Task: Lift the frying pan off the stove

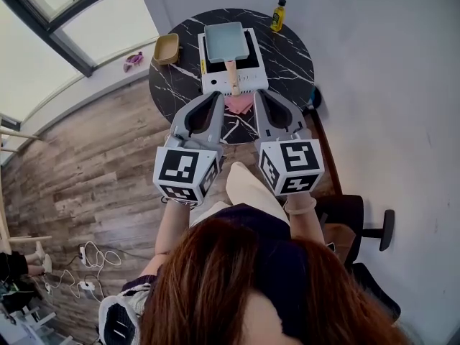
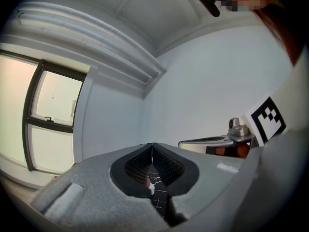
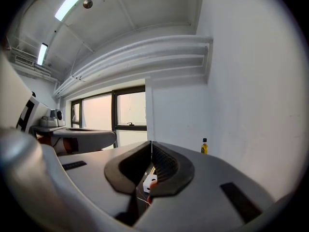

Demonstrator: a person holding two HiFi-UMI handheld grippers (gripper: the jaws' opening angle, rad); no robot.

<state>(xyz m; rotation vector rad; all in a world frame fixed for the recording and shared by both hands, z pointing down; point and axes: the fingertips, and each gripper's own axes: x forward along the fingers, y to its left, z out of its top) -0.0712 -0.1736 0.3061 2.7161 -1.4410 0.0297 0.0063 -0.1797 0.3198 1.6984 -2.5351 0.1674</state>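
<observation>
Pointing toward 12 o'clock, the left gripper (image 1: 216,95) and right gripper (image 1: 260,93) hover side by side over the near edge of the table (image 1: 287,56). The frying pan (image 1: 224,38) sits on the stove (image 1: 253,79) beyond them.

Left gripper view: jaws together, empty, pan hidden.

Right gripper view: jaws likewise together and empty, with a yellow bottle (image 3: 204,146) at 1 o'clock.

Oblong frying pan lying flat on the stove

The frying pan (image 1: 224,37) is pale grey-blue, shallow and rectangular (not the usual round kind), and sits level and empty on the dark top of the white stove (image 1: 213,82). Its light wooden handle (image 1: 232,76) runs straight toward 6 o'clock, across the stove's white front panel. The stove stands squarely near the middle of the round black marbled surface (image 1: 287,57), with the pan body toward its 12 o'clock side.
</observation>
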